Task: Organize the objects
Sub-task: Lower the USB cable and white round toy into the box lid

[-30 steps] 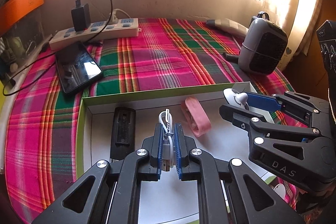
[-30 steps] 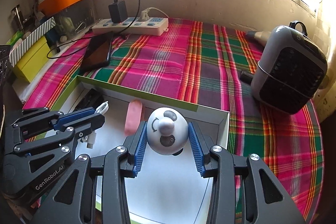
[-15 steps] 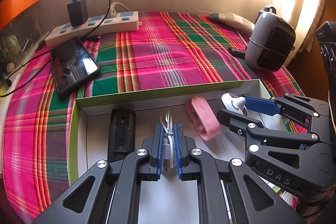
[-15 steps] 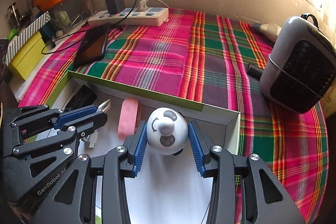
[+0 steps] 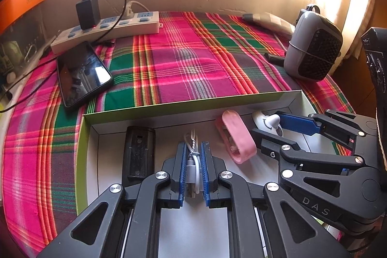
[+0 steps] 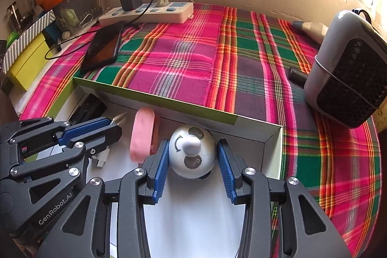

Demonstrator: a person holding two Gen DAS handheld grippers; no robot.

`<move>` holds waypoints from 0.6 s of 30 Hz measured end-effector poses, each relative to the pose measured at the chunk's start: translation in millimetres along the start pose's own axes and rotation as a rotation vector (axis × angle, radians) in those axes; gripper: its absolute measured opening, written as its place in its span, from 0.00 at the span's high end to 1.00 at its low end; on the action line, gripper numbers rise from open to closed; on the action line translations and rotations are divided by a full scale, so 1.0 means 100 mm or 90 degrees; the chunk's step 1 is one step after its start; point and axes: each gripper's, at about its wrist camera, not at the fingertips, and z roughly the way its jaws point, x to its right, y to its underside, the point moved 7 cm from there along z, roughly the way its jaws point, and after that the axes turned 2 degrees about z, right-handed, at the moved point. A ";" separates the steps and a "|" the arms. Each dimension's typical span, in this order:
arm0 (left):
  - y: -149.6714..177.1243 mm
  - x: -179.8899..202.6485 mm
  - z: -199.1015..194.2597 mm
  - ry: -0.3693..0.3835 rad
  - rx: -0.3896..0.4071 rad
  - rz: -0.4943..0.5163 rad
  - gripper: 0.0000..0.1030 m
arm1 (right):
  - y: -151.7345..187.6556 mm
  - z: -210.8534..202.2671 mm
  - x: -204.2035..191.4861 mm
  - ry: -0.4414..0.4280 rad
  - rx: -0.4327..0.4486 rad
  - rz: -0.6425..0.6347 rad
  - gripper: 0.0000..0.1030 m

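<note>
White cable (image 5: 192,161): lower end hidden between the left gripper's (image 5: 193,169) pads. Panda ball (image 6: 192,154): underside hidden; contact with the box floor cannot be told. White box (image 6: 273,154): near edge covered by gripper bodies.

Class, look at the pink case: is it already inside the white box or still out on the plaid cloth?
Inside. The pink case lies on the white box floor, below its far wall, untouched by either gripper.

"DAS" is printed on the right gripper (image 5: 267,128) at lower right of the left wrist view, and "GenRobot.AI" on the left gripper (image 6: 113,123) at lower left of the right wrist view.
</note>
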 end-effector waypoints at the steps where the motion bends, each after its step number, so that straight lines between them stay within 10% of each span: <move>1: 0.00 0.00 0.00 0.001 0.000 -0.003 0.90 | 0.00 0.00 0.00 0.001 0.000 0.000 0.60; 18: 0.01 -0.03 0.02 -0.009 -0.008 -0.004 0.83 | 0.00 0.01 0.00 0.003 -0.003 0.008 0.56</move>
